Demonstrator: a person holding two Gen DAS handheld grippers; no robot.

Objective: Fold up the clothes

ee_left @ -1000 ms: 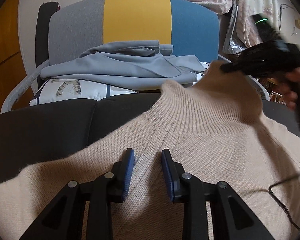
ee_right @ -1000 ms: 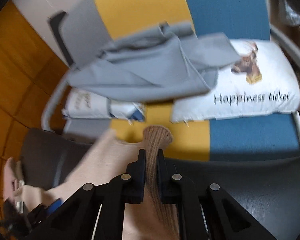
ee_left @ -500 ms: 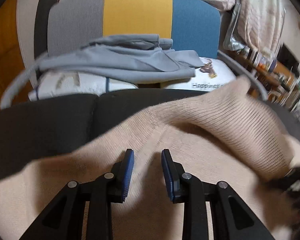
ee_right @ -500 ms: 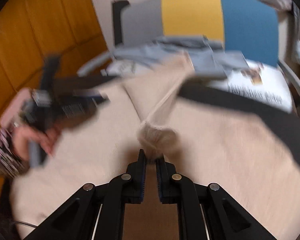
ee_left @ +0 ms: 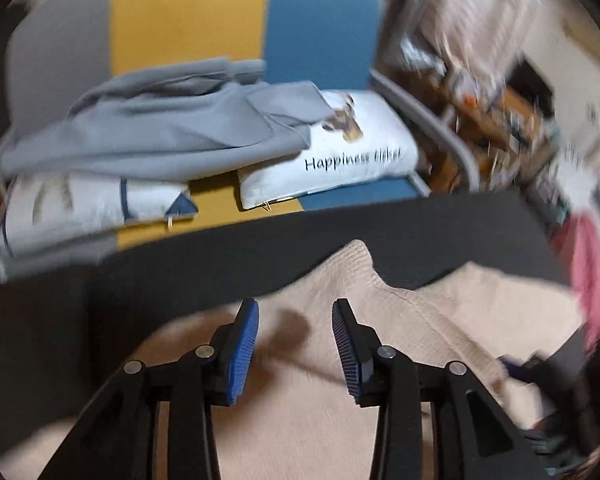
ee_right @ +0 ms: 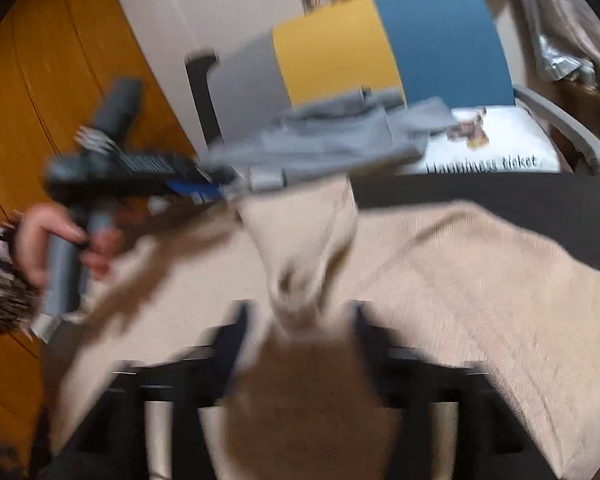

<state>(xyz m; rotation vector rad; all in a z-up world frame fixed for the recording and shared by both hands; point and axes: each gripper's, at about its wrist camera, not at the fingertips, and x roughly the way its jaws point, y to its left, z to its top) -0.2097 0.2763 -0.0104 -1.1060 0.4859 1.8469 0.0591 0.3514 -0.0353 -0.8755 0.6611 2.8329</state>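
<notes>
Chair [ee_right: 380, 52] behind the work surface, backrest in three vertical panels: grey, yellow, blue. Seat matches, yellow and blue showing. Grey curved armrest [ee_left: 432, 120] on the right side. Two white cushions on the seat: one [ee_left: 340, 156] printed with a deer and "Happiness ticket", the other [ee_left: 80, 204] with a dark blue outline pattern. Black padded surface [ee_left: 260, 256] in the foreground, in front of the chair. Cream wall [ee_right: 204, 4] behind the chair, orange wood panelling [ee_right: 40, 80] to its left. Pale floral fabric [ee_left: 460, 8] hanging top right. Cluttered shelf area [ee_left: 500, 120] at right, too blurred to read.
</notes>
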